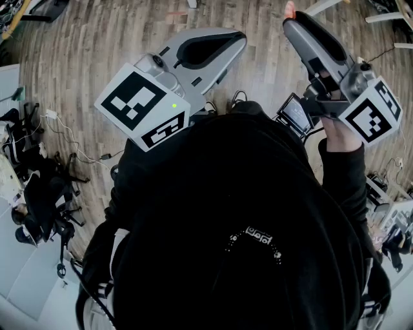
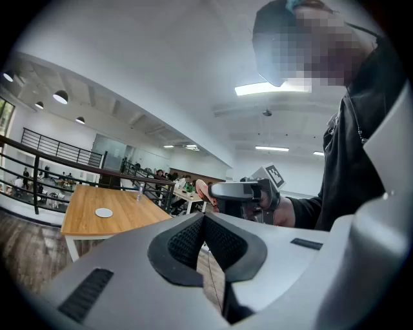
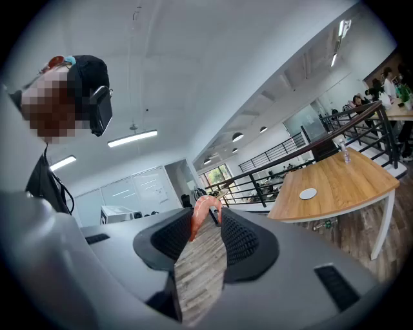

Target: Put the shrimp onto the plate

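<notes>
A curled orange-pink shrimp [image 3: 200, 213] sits pinched at the tips of my right gripper [image 3: 208, 218], which is shut on it. In the head view the shrimp [image 1: 290, 9] pokes out past the right gripper [image 1: 290, 20], raised at the upper right. My left gripper [image 2: 202, 218] is shut with its pads touching and nothing between them; it is held at the upper middle [image 1: 240, 40]. A small white plate [image 3: 308, 193] lies on a wooden table [image 3: 348, 177] far off. The left gripper view also shows the plate [image 2: 103, 212], the right gripper [image 2: 242, 192] and the shrimp [image 2: 201, 191].
I stand on a wood-plank floor [image 1: 97, 45], well away from the table. Black office chairs and cables [image 1: 39, 187] crowd the left. A black railing [image 2: 45, 171] runs behind the table, and a bottle [image 3: 346, 155] stands on it. A small screen [image 1: 295, 113] is beside the right hand.
</notes>
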The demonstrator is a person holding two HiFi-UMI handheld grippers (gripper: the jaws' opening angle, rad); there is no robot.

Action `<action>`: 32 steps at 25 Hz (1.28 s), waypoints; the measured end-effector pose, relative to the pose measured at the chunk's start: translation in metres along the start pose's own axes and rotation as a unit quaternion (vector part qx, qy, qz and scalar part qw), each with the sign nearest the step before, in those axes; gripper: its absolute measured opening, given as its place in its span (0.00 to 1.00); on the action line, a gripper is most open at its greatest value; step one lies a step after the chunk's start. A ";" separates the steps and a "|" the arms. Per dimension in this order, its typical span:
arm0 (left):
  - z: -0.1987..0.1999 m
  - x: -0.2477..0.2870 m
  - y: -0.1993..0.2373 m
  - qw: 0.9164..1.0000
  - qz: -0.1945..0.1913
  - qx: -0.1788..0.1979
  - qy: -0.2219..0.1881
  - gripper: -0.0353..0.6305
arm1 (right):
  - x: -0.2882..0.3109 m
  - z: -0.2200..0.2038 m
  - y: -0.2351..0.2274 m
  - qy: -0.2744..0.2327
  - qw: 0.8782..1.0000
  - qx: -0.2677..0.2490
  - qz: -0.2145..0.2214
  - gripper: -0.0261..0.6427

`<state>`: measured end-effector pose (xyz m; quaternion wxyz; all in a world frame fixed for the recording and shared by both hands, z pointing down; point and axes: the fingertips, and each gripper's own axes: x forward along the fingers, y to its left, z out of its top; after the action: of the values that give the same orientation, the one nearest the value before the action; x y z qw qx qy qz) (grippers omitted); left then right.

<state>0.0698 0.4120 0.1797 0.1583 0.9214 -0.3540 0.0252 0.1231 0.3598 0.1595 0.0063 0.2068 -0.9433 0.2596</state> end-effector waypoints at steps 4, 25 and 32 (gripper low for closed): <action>0.004 -0.005 -0.001 1.000 -0.008 -0.018 -0.018 0.05 | 0.001 0.000 0.001 0.001 1.000 -0.011 -0.003 0.27; 0.015 0.098 -0.016 1.000 -0.003 -0.013 -0.006 0.05 | -0.062 0.019 -0.091 -0.039 0.999 0.028 0.006 0.27; 0.002 0.110 -0.013 1.000 0.001 -0.012 0.014 0.05 | -0.078 0.017 -0.118 -0.051 0.998 0.042 0.005 0.27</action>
<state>0.1607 0.3500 0.1917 0.1746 0.9187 -0.3526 0.0337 0.2422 0.2893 0.1932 -0.0516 0.2148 -0.9316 0.2885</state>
